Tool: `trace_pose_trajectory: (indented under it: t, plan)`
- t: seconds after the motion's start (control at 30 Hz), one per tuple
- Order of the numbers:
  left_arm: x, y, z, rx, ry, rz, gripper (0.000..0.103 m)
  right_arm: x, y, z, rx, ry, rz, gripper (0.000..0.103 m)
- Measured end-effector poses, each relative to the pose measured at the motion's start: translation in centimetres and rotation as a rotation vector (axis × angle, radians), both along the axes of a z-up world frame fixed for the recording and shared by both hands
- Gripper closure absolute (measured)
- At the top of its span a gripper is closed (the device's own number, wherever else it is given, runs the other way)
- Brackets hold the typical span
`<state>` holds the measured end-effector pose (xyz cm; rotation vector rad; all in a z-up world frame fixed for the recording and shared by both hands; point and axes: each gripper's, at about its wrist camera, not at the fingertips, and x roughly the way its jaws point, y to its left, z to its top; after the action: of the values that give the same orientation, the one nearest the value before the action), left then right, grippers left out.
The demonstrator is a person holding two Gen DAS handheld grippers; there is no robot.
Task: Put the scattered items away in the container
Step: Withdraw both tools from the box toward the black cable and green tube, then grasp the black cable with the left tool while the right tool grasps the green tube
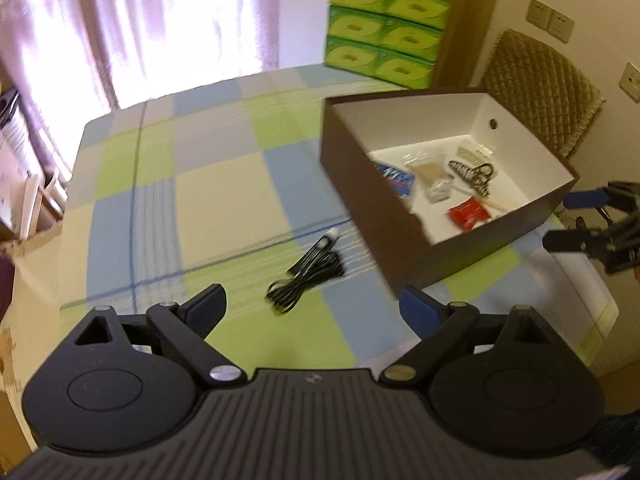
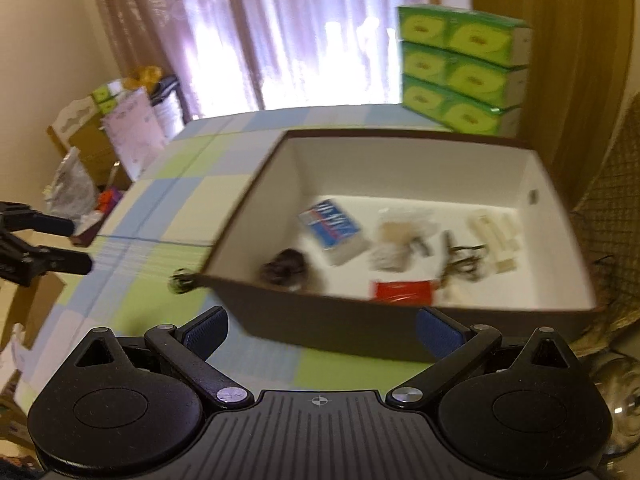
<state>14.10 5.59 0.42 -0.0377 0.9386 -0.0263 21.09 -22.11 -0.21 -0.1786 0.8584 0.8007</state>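
A brown box (image 1: 360, 184) with a white inside stands on the checked tablecloth (image 1: 200, 200). In it lie a blue pack (image 1: 396, 178), a striped hair claw (image 1: 472, 174), a red packet (image 1: 468, 214) and some pale packets. A coiled black cable (image 1: 308, 276) with a white tip lies on the cloth beside the box's near corner, just ahead of my open, empty left gripper (image 1: 312, 306). My right gripper (image 2: 322, 328) is open and empty in front of the box (image 2: 304, 316). A blurred dark item (image 2: 284, 268) sits inside near the front wall. Each gripper shows in the other view: right gripper (image 1: 564, 220), left gripper (image 2: 82, 246).
A stack of green tissue boxes (image 1: 384, 28) stands at the table's far edge behind the box. A chair with a quilted cover (image 1: 540, 88) is at the right. Cardboard boxes and clutter (image 2: 100, 152) sit beyond the table's left side, below curtains.
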Motion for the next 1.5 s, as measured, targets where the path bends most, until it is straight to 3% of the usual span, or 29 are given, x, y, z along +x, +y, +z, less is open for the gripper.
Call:
trace_pose_trajectory:
  t: [0.2, 0.4, 0.87, 0.93, 1.17, 1.2, 1.33, 1.5]
  plan:
    - [-1.3, 1.8, -2.5, -0.006, 0.043, -0.010, 0.022, -2.5, 2.6, -2.1, -0.004, 0.014, -0.040, 0.000]
    - [-0.4, 1.8, -4.9, 0.011, 0.071, -0.084, 0.034, -3.0, 2.5, -3.8, -0.036, 0.041, -0.103, 0.000]
    - [7.2, 0.2, -9.8, 0.050, 0.111, -0.292, 0.059, -0.3, -0.8, -6.2, -0.084, 0.131, -0.235, 0.000]
    - [8.4, -0.1, -10.6, 0.061, 0.114, -0.308, 0.068, 0.1, -1.2, -6.4, -0.088, 0.143, -0.249, 0.000]
    - [10.9, -1.1, -13.2, 0.110, 0.152, -0.386, 0.081, 0.9, -2.5, -7.0, -0.098, 0.187, -0.291, 0.000]
    - [11.1, -1.2, -13.4, 0.116, 0.162, -0.398, 0.088, 0.9, -2.6, -7.0, -0.099, 0.192, -0.297, 0.000]
    - [10.7, -1.1, -13.4, 0.097, 0.184, -0.431, 0.092, 0.8, -2.9, -7.2, -0.107, 0.210, -0.305, 0.000]
    - [9.1, -0.8, -13.5, 0.086, 0.226, -0.435, 0.091, 0.7, -3.0, -7.3, -0.107, 0.220, -0.303, 0.000]
